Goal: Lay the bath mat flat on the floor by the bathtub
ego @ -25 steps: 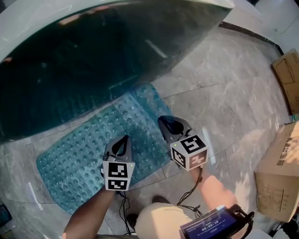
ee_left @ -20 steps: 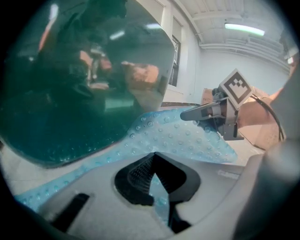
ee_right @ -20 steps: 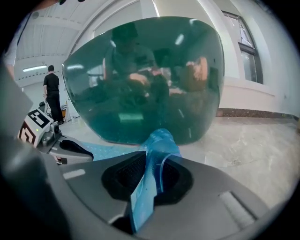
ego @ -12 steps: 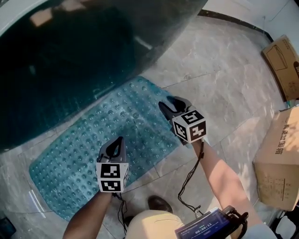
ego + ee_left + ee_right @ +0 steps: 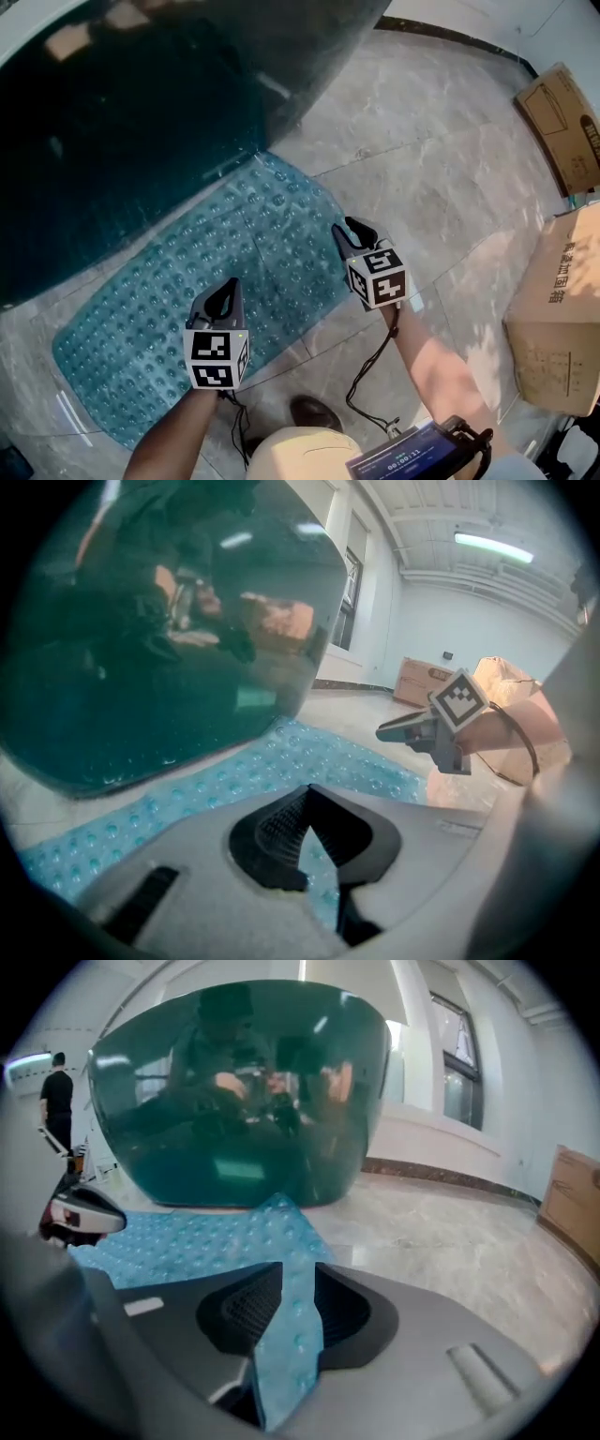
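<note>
Marble floor (image 5: 450,169) bears bath mat (image 5: 169,291) beside teal bathtub (image 5: 122,141); cardboard box (image 5: 558,309) closed.

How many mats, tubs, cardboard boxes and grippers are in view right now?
Bath mat: 1
Bathtub: 1
Cardboard boxes: 2
Grippers: 2 (left gripper shut; right gripper jaws have just been opening, the mat's edge between them)
Total: 6
</note>
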The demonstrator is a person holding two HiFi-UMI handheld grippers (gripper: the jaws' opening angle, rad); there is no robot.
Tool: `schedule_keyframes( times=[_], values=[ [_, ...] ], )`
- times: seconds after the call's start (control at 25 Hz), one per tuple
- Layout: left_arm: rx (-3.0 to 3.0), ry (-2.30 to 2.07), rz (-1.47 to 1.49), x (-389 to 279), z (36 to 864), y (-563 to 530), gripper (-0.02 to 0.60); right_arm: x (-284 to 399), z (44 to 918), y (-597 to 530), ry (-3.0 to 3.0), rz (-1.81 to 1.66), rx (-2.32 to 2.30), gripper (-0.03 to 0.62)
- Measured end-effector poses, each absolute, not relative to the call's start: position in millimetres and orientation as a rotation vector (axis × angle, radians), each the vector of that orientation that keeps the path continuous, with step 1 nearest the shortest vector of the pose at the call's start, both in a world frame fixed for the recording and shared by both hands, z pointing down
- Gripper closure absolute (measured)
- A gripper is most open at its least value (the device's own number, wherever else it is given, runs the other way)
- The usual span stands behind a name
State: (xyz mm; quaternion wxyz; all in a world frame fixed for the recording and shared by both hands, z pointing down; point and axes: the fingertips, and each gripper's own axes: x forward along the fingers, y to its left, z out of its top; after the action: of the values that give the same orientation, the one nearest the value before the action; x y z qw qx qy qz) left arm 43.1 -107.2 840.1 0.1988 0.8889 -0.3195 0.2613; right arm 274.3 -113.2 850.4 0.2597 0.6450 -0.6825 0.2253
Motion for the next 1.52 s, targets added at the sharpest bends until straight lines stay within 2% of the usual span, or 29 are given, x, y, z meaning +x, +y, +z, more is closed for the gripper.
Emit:
schedule_keyframes(
  times=[0.28,0.48,0.8,0.88,1.16,1.32,1.52],
  values=[
    [2.496,-0.874,0.72,53.7,838.1,-101.6,0.572,252.0,913.7,-88.3,-1.849,0.842,1.574,0.49],
    [2.49,-0.887,0.72,49.4,837.2,-102.2,0.572,248.4,936.1,-83.8,-1.831,0.866,1.488,0.489],
    [2.496,-0.892,0.703,52.1,831.1,-100.5,0.572,252.8,945.4,-73.9,-1.803,0.849,1.459,0.531],
    [2.496,-0.88,0.709,51.6,832.8,-96.1,0.572,256.1,947.9,-66.4,-1.792,0.83,1.463,0.584],
    [2.501,-0.916,0.686,52.0,830.1,-90.4,0.572,257.3,951.0,-64.0,-1.829,0.826,1.452,0.585],
    [2.588,-0.9,0.669,54.9,798.5,-92.9,0.572,251.8,908.9,-67.7,-1.874,0.793,1.553,0.579],
    [2.564,-0.946,0.653,34.1,731.5,-87.8,0.572,198.0,796.7,-74.0,-2.0,0.746,1.552,0.583]
  ],
)
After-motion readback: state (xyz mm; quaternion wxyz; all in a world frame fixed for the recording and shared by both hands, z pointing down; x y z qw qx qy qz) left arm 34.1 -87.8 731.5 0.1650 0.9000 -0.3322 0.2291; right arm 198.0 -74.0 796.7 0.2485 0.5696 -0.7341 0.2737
